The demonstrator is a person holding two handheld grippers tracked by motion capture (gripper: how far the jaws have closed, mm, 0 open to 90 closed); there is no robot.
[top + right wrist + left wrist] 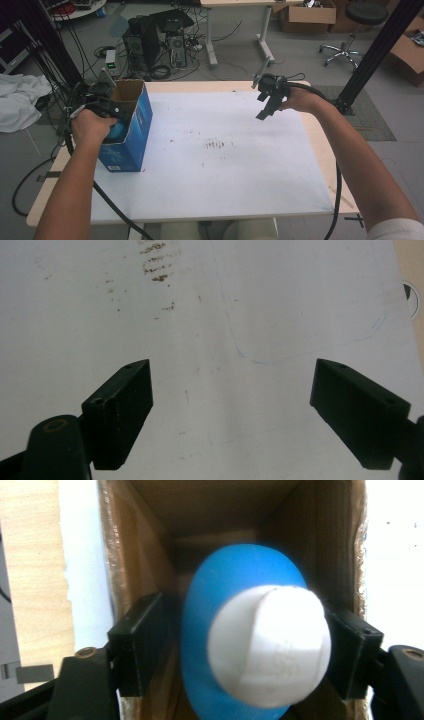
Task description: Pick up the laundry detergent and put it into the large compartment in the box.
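- My left gripper sits at the mouth of the blue cardboard box, at the left of the high view.
- Its jaws are parted, with the blue bottle with a white cap between them. A gap shows on the left side; whether the right pad touches the cap I cannot tell.
- The bottle sits low in my left gripper view, inside the box's brown walls.
- My right gripper hovers at upper right of the high view, jaws spread wide with nothing between them, above the white table sheet.
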